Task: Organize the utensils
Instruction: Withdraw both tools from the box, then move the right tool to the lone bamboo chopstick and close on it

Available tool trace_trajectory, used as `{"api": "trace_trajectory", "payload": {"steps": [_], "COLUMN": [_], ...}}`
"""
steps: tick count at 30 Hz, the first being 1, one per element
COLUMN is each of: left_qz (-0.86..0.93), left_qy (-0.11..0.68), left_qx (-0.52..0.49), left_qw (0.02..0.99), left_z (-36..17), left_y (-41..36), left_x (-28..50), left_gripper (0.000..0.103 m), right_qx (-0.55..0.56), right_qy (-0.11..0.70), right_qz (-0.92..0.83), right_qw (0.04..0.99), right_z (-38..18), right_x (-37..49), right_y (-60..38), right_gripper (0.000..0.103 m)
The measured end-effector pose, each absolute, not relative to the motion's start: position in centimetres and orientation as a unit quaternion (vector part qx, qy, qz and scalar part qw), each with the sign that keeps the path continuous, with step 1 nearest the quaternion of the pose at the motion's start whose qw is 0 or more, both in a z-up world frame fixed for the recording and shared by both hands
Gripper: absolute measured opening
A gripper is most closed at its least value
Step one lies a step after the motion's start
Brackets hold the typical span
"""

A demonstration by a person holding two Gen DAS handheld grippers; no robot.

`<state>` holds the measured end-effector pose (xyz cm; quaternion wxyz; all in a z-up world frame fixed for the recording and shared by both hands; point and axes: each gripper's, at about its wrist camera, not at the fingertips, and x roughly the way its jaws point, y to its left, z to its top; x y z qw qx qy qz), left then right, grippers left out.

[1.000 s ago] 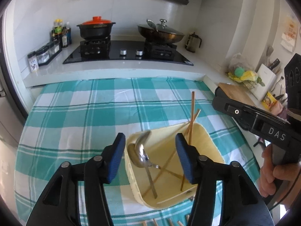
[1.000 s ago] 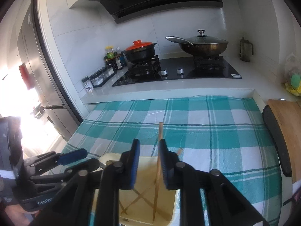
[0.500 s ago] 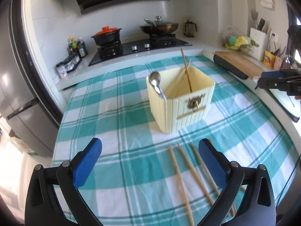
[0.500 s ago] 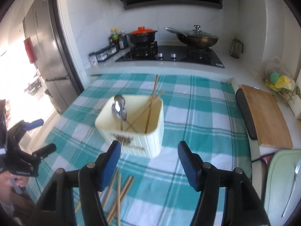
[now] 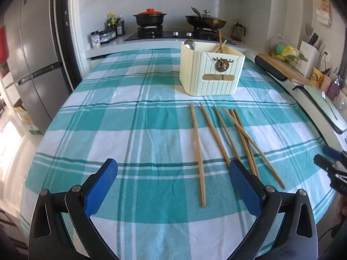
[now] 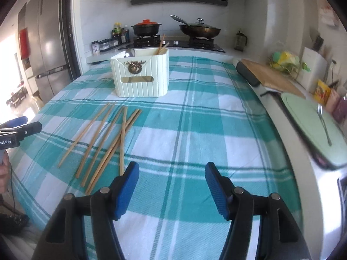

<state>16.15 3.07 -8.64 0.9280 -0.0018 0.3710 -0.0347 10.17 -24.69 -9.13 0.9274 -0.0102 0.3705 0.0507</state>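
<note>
A cream utensil box (image 5: 211, 70) stands on the teal checked cloth, with a metal spoon (image 5: 189, 44) and two chopsticks (image 5: 220, 41) standing in it. Several loose wooden chopsticks (image 5: 227, 138) lie on the cloth in front of the box. My left gripper (image 5: 173, 173) is open and empty, low over the near edge, just short of the chopsticks' near ends. My right gripper (image 6: 171, 177) is open and empty, to the right of the loose chopsticks (image 6: 106, 138). The box (image 6: 141, 73) stands beyond them.
A stove with a black pot (image 5: 149, 18) and a lidded pan (image 5: 205, 21) is at the back. A wooden cutting board (image 6: 269, 75) and a green mat with a fork (image 6: 323, 121) lie on the counter at the right. A fridge (image 5: 32, 65) stands at the left.
Both grippers have pulled back and down from over the box to the table's near edge. Both have opened wide. The right gripper had been almost shut beside a chopstick in the box.
</note>
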Motion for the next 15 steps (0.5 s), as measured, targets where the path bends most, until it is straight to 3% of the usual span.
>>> {"api": "trace_trajectory", "payload": {"steps": [6, 15], "left_qz": [-0.044, -0.08], "left_qy": [0.359, 0.389], "left_qx": [0.044, 0.009], "left_qw": [0.931, 0.918], "left_z": [-9.4, -10.6], "left_y": [1.5, 1.8], "left_x": [15.3, 15.6], "left_gripper": [0.102, 0.102], "right_qx": [-0.009, 0.01], "right_qy": [0.367, 0.358], "right_qz": [0.049, 0.072], "right_qw": [0.929, 0.931], "right_z": [-10.7, -10.9], "right_x": [9.4, 9.6], "right_y": [-23.8, -23.0], "right_gripper": [0.065, 0.065]}}
